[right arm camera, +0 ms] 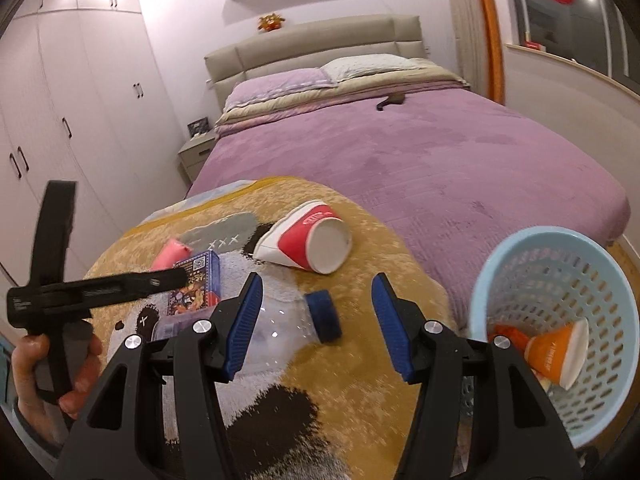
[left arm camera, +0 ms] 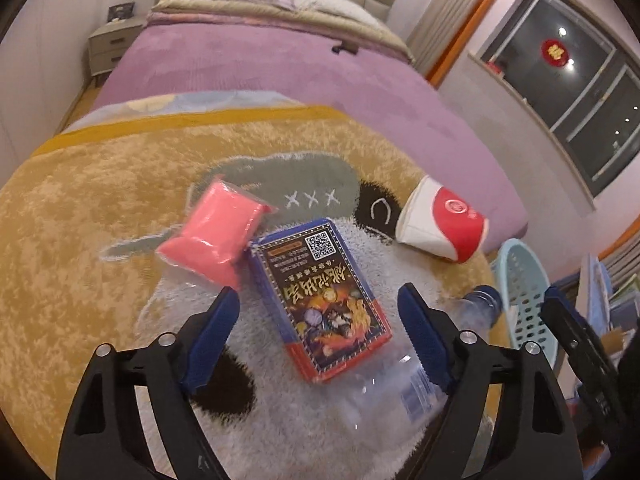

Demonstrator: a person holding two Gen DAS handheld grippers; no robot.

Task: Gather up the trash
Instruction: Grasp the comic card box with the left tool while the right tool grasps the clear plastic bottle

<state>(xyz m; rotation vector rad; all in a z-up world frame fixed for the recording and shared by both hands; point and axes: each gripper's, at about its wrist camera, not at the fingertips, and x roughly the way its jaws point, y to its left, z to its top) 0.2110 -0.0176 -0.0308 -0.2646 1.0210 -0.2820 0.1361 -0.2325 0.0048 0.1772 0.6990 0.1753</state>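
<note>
On the yellow plush blanket (left arm camera: 80,216) over a purple bed, the left gripper (left arm camera: 318,320) hangs spread above the card box (left arm camera: 320,304), long axis 11-to-5. Only the right view, its gripper (right arm camera: 316,316) spread, shows the bottle (right arm camera: 288,324) cap pointing 3 o'clock, and a cup inside the basket (right arm camera: 600,264)

Clear plastic bottle (left arm camera: 404,384) slips under the left gripper's right finger, its body half hidden and hard to make out against the white pile. From the right wrist, the left gripper's black frame (right arm camera: 100,286) covers part of the card box (right arm camera: 196,284). Pink packet (right arm camera: 170,254) only peeks out. Basket (right arm camera: 624,360) is cropped at the frame's edge, and its print is unreadable.
</note>
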